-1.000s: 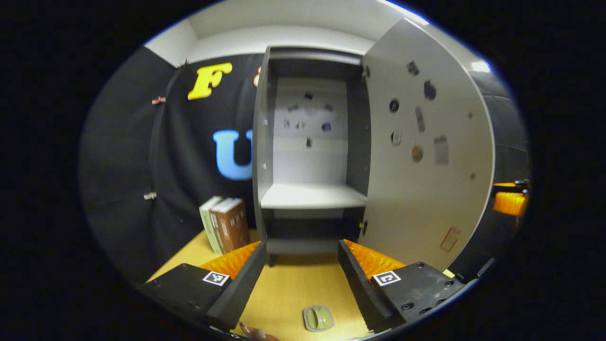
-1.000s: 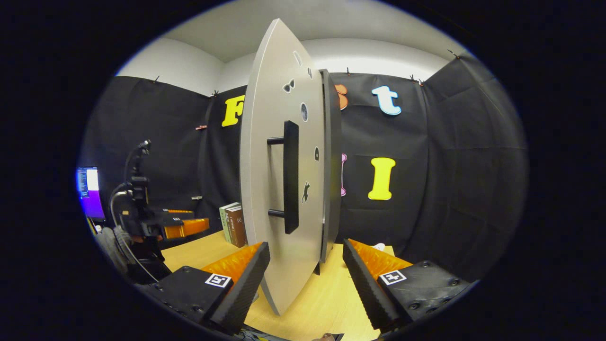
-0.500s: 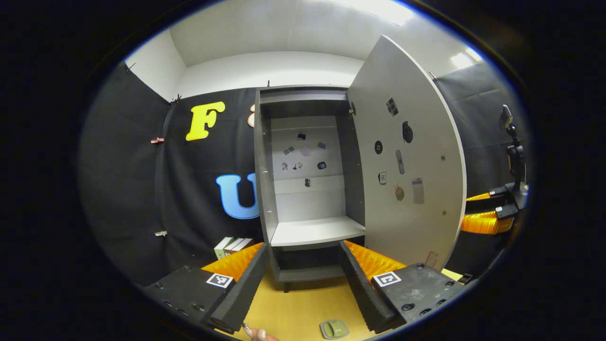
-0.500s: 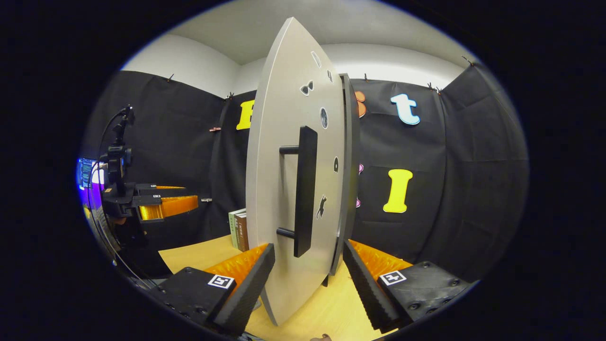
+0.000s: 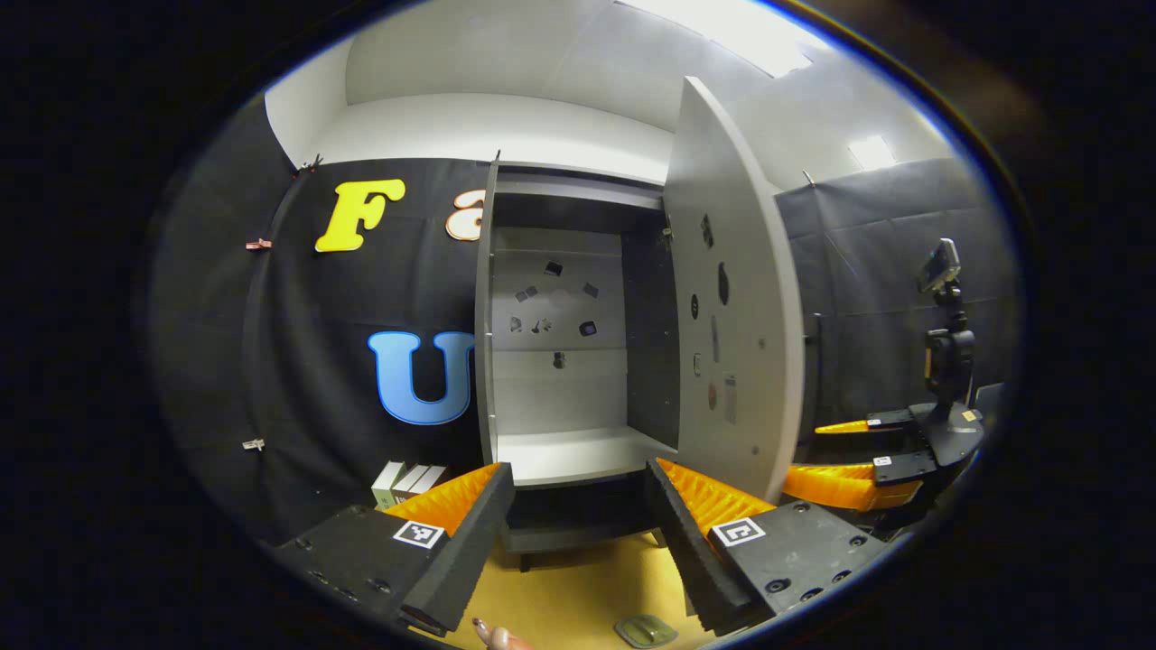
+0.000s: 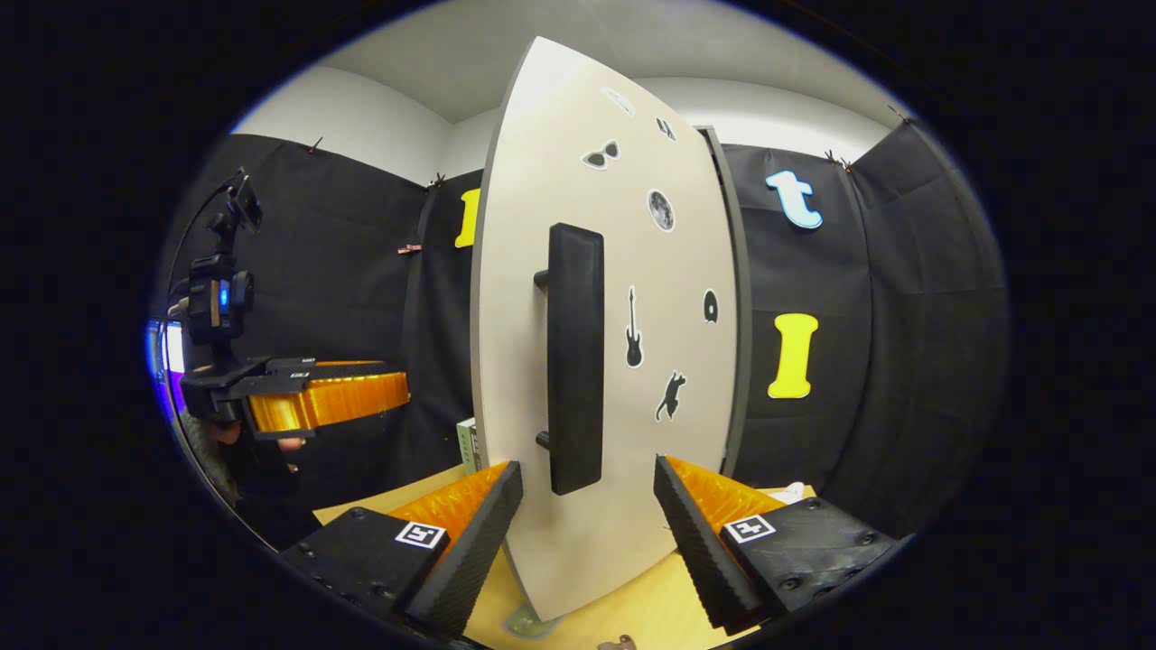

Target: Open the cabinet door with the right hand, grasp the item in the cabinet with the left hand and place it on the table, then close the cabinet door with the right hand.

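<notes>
The left tool [image 5: 578, 533] is held with its fingers spread wide and nothing between them, pointed at the open cabinet [image 5: 560, 361]. The small green item [image 5: 646, 630] is seen lying on the bench [image 5: 578, 591] just below the tool, at the bottom edge of the left gripper view (near a fingertip [image 5: 495, 635] of the person). Inside the cabinet a bare white shelf [image 5: 569, 454] is shown. Some books [image 5: 406, 480] are stood on the bench left of the cabinet. The right tool [image 6: 582, 533] is likewise spread wide, gripping nothing; the cabinet door [image 6: 605, 361] is seen partly open straight ahead, its black handle [image 6: 575, 357] lined up above the gap between the fingers. Whether the door is touched cannot be told.
</notes>
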The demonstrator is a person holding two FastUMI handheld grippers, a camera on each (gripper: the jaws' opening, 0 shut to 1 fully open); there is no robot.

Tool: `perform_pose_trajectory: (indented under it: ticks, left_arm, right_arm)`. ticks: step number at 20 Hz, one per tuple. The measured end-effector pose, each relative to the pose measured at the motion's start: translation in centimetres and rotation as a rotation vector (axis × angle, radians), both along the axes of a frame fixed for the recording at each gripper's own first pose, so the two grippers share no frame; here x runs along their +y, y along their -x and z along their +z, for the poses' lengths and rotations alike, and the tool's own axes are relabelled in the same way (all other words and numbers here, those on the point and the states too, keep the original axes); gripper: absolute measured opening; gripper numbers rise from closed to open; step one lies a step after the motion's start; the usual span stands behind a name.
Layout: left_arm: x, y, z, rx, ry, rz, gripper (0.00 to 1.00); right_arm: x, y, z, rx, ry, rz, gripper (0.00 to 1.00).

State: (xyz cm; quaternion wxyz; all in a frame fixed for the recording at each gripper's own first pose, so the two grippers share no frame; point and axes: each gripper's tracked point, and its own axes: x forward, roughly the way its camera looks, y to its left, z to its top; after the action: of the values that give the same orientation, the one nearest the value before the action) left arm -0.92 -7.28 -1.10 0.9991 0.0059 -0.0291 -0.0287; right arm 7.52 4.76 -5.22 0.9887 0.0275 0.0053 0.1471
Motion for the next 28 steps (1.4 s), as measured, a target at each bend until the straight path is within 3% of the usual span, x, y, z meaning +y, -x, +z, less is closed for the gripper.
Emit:
perform_pose_trajectory:
  ticks: [5, 7, 10, 14, 15, 19, 28]
  left_arm:
    - [2.7, 1.0, -0.2, 0.015, 0.037, -0.05, 0.93]
    - [2.8, 0.9, -0.7, 0.023, 0.043, -0.049, 0.92]
    - [2.0, 0.3, -1.4, 0.044, 0.08, -0.029, 0.97]
    - [-0.4, -1.0, -1.4, 0.044, 0.087, -0.08, 0.92]
    - [-0.5, -1.1, -1.2, 0.044, 0.078, -0.075, 0.94]
    - [-1.3, -2.1, -1.1, 0.037, 0.066, -0.051, 0.94]
    - [-1.5, -2.8, -0.5, 0.006, 0.071, -0.031, 0.94]
  right_arm:
    - [1.2, 1.4, 1.1, -0.036, 0.011, -0.104, 0.98]
    - [0.1, 1.9, 1.5, -0.05, 0.024, -0.148, 0.98]
    - [-2.4, 1.4, 2.2, -0.078, 0.056, -0.204, 0.98]
    - [-5.8, -0.5, 1.1, -0.036, -0.029, -0.306, 0.97]
    - [-6.5, -0.7, 1.4, -0.035, -0.05, -0.324, 0.98]
    - [-8.5, -1.4, 2.3, -0.085, -0.023, -0.377, 0.98]
    - [-8.4, -2.7, 2.7, -0.118, 0.06, -0.39, 0.98]
